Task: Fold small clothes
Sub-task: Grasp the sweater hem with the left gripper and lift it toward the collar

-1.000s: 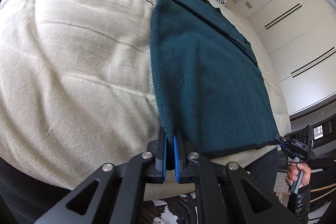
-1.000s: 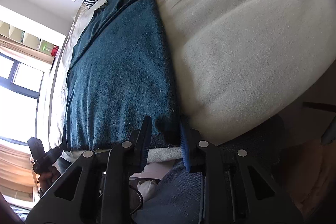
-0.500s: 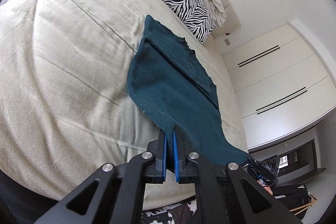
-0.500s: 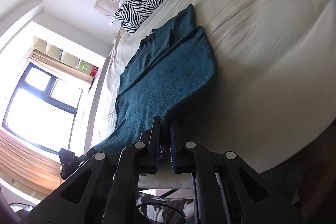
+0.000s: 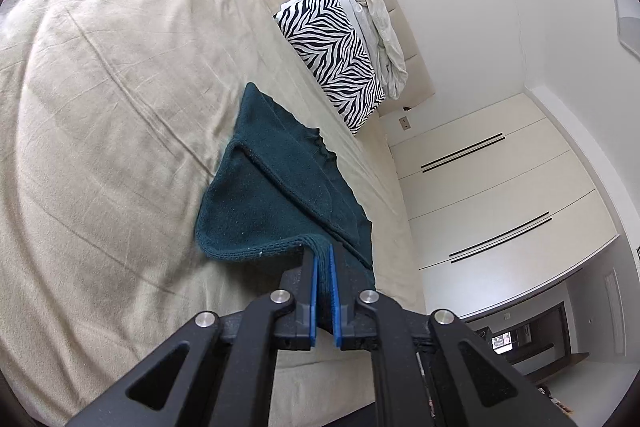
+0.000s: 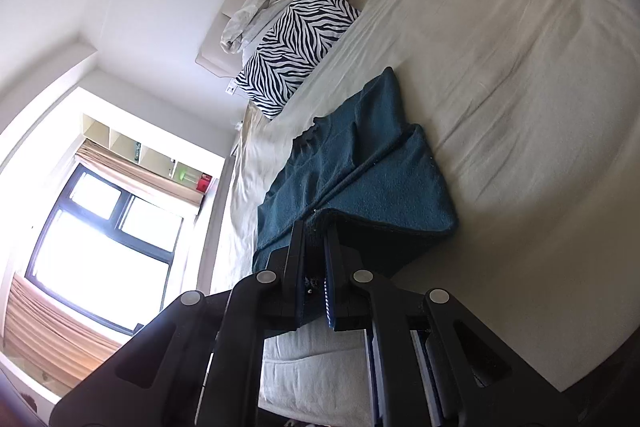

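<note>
Both the left gripper (image 5: 323,259) and right gripper (image 6: 316,231) have their jaws clamped on the sweater (image 5: 276,195) hem. It looks soft, thick and floppy, best held at the hem corners, toward the pillow (image 5: 332,67).

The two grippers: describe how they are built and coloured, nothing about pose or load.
The left gripper and the right gripper look alike: matte black angular frames with triangular cut-outs, linkage arms joined by round silver pins, and two narrow black fingers lined with blue pads. No markings show on either, and no hands or sleeves are in view. A thin cable runs beside the left gripper's frame.
</note>
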`<state>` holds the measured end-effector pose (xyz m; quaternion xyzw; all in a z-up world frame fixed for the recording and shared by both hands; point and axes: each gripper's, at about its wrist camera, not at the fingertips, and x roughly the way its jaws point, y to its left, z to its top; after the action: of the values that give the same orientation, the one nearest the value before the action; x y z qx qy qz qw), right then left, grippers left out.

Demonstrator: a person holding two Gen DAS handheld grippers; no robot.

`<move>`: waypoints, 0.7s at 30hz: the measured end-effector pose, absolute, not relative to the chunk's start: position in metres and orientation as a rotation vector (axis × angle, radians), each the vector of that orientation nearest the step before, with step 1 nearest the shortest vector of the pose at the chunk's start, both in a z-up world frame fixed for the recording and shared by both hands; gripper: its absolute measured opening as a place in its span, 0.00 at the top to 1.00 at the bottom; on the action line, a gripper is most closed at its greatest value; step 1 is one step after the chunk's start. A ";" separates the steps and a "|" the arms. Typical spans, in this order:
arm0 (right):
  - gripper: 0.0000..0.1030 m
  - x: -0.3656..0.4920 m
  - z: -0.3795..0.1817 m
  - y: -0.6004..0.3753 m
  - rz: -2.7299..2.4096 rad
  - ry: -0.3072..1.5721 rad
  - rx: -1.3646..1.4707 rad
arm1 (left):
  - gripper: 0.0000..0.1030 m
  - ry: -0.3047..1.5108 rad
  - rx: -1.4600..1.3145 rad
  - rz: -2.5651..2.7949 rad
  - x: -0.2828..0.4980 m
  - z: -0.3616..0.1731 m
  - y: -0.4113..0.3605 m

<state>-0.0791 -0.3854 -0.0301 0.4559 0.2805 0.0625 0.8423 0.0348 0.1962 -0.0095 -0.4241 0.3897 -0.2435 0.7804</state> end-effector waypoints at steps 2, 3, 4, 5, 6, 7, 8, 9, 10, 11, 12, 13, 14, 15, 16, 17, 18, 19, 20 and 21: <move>0.93 -0.061 -0.025 -0.392 0.130 0.572 0.964 | 0.93 0.830 -0.925 -0.522 0.051 -0.005 0.196; 0.93 -0.053 -0.022 -0.395 0.126 0.560 0.965 | 0.93 0.825 -0.931 -0.521 0.060 -0.003 0.195; 0.93 -0.043 -0.020 -0.398 0.122 0.551 0.965 | 0.93 0.819 -0.934 -0.520 0.070 -0.001 0.194; 0.93 -0.032 -0.017 -0.401 0.121 0.542 0.965 | 0.93 0.813 -0.931 -0.517 0.079 0.001 0.193; 0.93 -0.022 -0.014 -0.403 0.118 0.535 0.962 | 0.93 0.809 -0.922 -0.513 0.089 0.004 0.191; 0.93 -0.011 -0.012 -0.405 0.112 0.531 0.955 | 0.93 0.806 -0.912 -0.508 0.099 0.006 0.189; 0.93 0.000 -0.010 -0.407 0.107 0.529 0.949 | 0.93 0.804 -0.904 -0.503 0.109 0.008 0.186; 0.93 0.012 -0.007 -0.410 0.104 0.524 0.940 | 0.93 0.805 -0.895 -0.500 0.120 0.010 0.183; 0.93 0.023 -0.005 -0.413 0.101 0.521 0.933 | 0.93 0.805 -0.886 -0.496 0.130 0.012 0.179; 0.93 0.037 -0.004 -0.416 0.099 0.523 0.930 | 0.93 0.806 -0.878 -0.493 0.141 0.012 0.176; 0.93 0.049 -0.004 -0.419 0.095 0.526 0.927 | 0.93 0.810 -0.873 -0.488 0.152 0.012 0.173; 0.93 0.062 -0.004 -0.422 0.091 0.530 0.921 | 0.93 0.813 -0.869 -0.478 0.163 0.011 0.171; 0.93 0.074 -0.005 -0.424 0.080 0.536 0.911 | 0.93 0.815 -0.865 -0.471 0.174 0.010 0.168; 0.93 0.086 -0.008 -0.427 0.068 0.542 0.905 | 0.93 0.816 -0.862 -0.462 0.184 0.008 0.166; 0.93 0.097 -0.010 -0.430 0.063 0.547 0.905 | 0.93 0.820 -0.859 -0.453 0.194 0.005 0.164; 0.93 0.108 -0.014 -0.431 0.056 0.555 0.907 | 0.93 0.826 -0.859 -0.445 0.204 0.002 0.162; 0.93 0.119 -0.019 -0.433 0.046 0.563 0.911 | 0.93 0.835 -0.862 -0.439 0.214 -0.003 0.160; 0.93 0.129 -0.024 -0.435 0.040 0.569 0.917 | 0.93 0.843 -0.864 -0.434 0.223 -0.007 0.158; 0.93 0.139 -0.028 -0.437 0.035 0.574 0.924 | 0.93 0.852 -0.865 -0.430 0.231 -0.012 0.155; 0.93 0.149 -0.035 -0.439 0.030 0.579 0.931 | 0.93 0.859 -0.867 -0.427 0.239 -0.016 0.154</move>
<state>0.1489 -0.4385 -0.0345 0.4426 0.2751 0.0144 0.8534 0.2391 0.1538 -0.0159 -0.4039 0.4004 -0.1989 0.7981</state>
